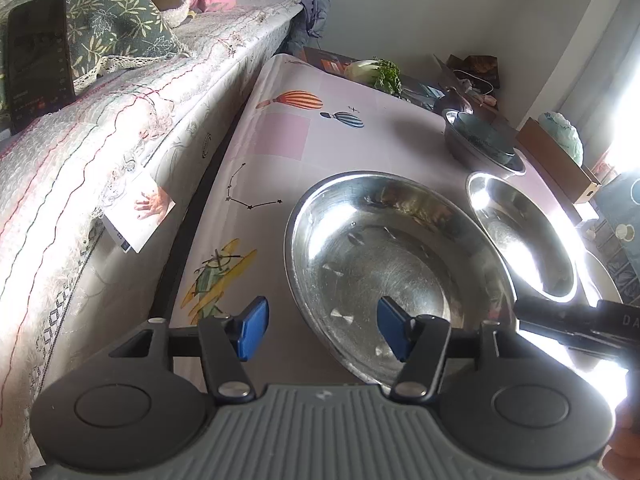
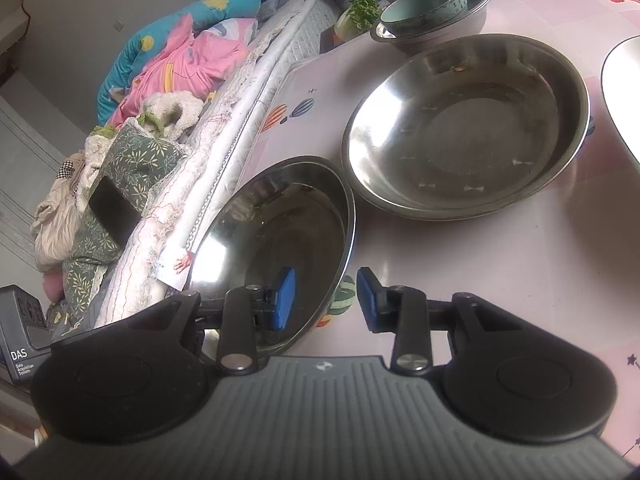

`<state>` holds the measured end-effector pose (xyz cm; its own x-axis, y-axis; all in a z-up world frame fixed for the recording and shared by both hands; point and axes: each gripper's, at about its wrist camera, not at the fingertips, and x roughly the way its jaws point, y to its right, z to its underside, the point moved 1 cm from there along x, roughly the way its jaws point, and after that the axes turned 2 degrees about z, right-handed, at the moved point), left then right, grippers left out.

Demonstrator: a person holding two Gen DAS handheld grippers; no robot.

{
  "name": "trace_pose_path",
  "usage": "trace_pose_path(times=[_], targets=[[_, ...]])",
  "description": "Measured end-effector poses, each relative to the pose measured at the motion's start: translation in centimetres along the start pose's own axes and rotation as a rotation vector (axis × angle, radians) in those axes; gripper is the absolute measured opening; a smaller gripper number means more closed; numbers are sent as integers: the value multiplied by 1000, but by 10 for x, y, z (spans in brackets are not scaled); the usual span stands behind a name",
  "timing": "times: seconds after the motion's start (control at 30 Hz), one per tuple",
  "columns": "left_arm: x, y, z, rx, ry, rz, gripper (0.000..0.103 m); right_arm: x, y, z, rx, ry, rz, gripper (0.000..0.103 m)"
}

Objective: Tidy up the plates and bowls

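Note:
A wide steel bowl sits on the pink patterned table near its left edge. My left gripper is open astride the bowl's near rim, one blue pad inside and one outside, neither pressing. My right gripper is open astride the rim of the same bowl, and its black body shows at the right of the left wrist view. Beside it sits a second steel bowl. Further back, a teal bowl is nested in a steel bowl. A white plate is cut off at the right edge.
A covered sofa runs along the table's left side, with a leaf-print cushion, a dark phone and a photo card. A cabbage lies at the far end. A brown box stands at the right.

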<state>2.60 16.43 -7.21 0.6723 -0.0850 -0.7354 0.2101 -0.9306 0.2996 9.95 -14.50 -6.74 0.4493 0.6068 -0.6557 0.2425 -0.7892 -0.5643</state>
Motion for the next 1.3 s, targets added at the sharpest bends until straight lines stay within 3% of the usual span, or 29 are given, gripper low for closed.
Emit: trace_pose_path(times=[0.17, 0.67, 1.3], targets=[[11, 0, -12, 9, 13, 3, 64, 7, 3, -10, 8, 20, 16, 41], [25, 4, -25, 9, 2, 29, 62, 25, -12, -18, -31, -15, -4, 46], [3, 15, 3, 13, -34, 38, 64, -2, -6, 3, -37, -61, -18, 50]])
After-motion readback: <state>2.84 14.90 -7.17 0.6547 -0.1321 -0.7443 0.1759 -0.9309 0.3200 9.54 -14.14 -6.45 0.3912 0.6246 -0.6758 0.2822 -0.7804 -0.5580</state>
